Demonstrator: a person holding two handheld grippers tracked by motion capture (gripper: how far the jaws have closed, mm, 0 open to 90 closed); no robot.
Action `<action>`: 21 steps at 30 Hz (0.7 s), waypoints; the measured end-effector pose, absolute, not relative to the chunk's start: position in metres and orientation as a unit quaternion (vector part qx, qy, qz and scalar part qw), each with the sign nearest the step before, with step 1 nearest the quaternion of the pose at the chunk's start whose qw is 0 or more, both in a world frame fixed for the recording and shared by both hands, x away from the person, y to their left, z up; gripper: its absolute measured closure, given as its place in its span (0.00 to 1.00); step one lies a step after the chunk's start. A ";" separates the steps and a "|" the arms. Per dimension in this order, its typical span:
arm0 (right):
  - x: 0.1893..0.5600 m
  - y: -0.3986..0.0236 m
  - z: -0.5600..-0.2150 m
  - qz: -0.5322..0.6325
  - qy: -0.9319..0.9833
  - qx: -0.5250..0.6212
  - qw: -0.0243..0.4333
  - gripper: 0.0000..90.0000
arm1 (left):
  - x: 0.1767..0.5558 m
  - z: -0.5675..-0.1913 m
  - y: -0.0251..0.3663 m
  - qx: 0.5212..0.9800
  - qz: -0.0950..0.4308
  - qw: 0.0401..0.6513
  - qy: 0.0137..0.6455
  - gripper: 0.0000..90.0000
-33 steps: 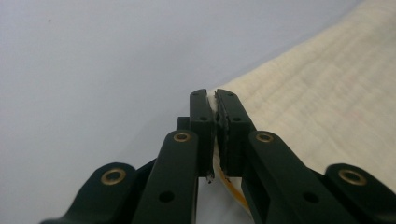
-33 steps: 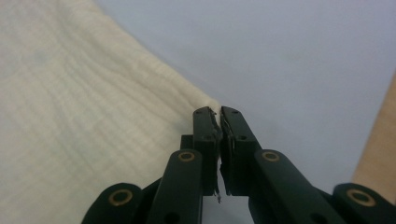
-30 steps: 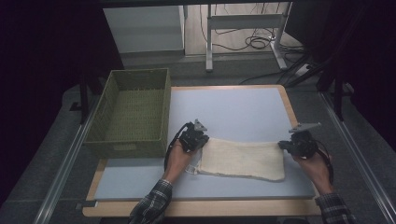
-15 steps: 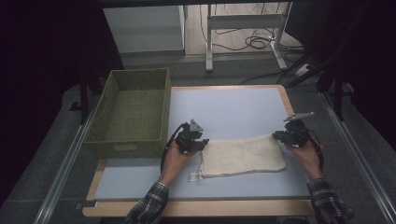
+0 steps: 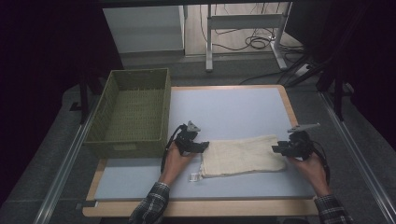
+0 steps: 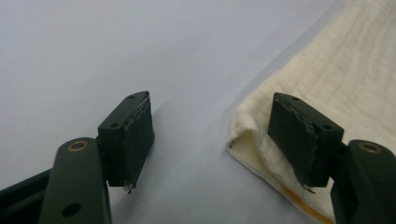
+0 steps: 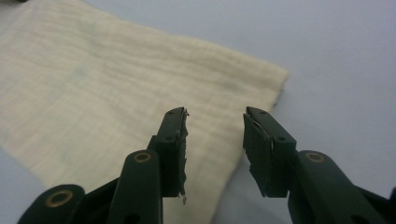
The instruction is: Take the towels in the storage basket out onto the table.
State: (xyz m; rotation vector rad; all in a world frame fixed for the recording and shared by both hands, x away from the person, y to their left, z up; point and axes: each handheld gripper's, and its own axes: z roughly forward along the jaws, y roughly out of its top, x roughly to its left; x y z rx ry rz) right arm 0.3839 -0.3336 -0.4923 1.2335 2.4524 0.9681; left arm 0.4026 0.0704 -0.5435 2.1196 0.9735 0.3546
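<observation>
Now both grippers stand at the short ends of one folded cream cloth (image 5: 243,155), which serves as landmark throughout. Left gripper (image 5: 201,146): jaws apart, having just been opening; the cloth's folded corner (image 6: 243,135) lies between them, nearer the one jaw, and neither pad presses on it. Right gripper (image 5: 276,149): jaws likewise apart and just opened, poised over the cloth's opposite edge (image 7: 261,88), with no fabric pinched. The cloth lies flat on the pale blue table top (image 5: 224,107), its long axis running from one gripper to the other, so that each hand is nearest its own end; any coming move probably turns on this end-to-end alignment. A small white tag (image 5: 194,177) projects at the cloth's near corner on the left gripper's side. Beyond the cloth's left end stands a green woven basket (image 5: 133,109). Count: two grippers, one cloth, one basket, one tag.
</observation>
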 end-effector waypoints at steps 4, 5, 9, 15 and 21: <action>0.372 -0.329 -0.492 0.339 0.836 0.413 0.127 0.60 | 0.403 -0.544 0.071 0.830 0.138 0.382 0.382 0.34; 0.369 -0.327 -0.492 0.338 0.836 0.413 0.130 0.58 | 0.403 -0.544 0.071 0.830 0.138 0.383 0.382 0.34; 0.357 -0.319 -0.490 0.339 0.840 0.399 0.141 0.53 | 0.403 -0.544 0.071 0.829 0.138 0.383 0.383 0.34; 0.343 -0.300 -0.491 0.342 0.849 0.370 0.157 0.47 | 0.403 -0.544 0.071 0.829 0.137 0.383 0.383 0.34; 0.340 -0.283 -0.495 0.348 0.857 0.359 0.123 0.45 | 0.403 -0.544 0.071 0.829 0.138 0.383 0.383 0.34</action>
